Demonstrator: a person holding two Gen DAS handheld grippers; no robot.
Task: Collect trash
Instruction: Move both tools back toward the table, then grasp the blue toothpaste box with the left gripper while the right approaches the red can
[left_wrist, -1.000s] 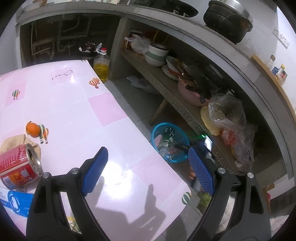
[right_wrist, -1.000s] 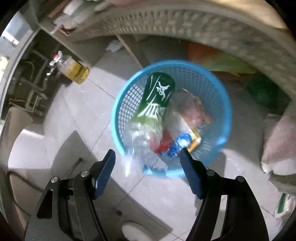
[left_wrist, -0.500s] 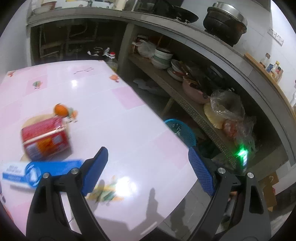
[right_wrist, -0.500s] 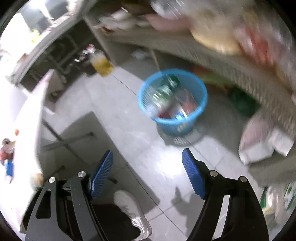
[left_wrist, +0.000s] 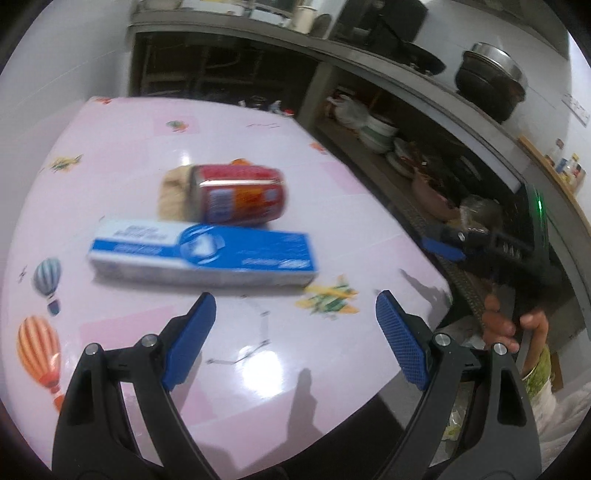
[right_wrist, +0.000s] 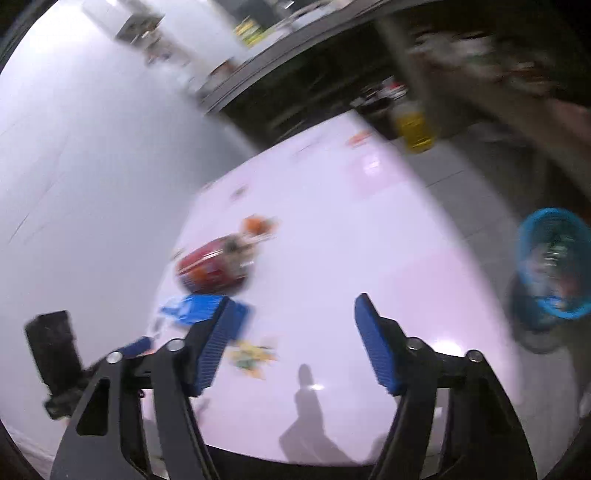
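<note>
The pink patterned table (left_wrist: 332, 206) fills most of both views, with a kitchen counter and open shelf (left_wrist: 413, 155) of stacked bowls and a black pot (left_wrist: 489, 86) far right, and a yellow oil bottle (right_wrist: 415, 127) on the floor beyond the table's far end. On the table a long blue-and-white box (left_wrist: 203, 254) lies just nearer than a red can (left_wrist: 240, 199) on its side, the two touching or nearly so, while on the floor to the right the blue mesh basket (right_wrist: 524, 258) holds blurred trash. The left gripper (left_wrist: 295, 317) hangs over the table just short of the box with jaws spread wide and nothing between them; the right gripper (right_wrist: 291, 325), jaws closing on nothing, points over the table's near edge.
</note>
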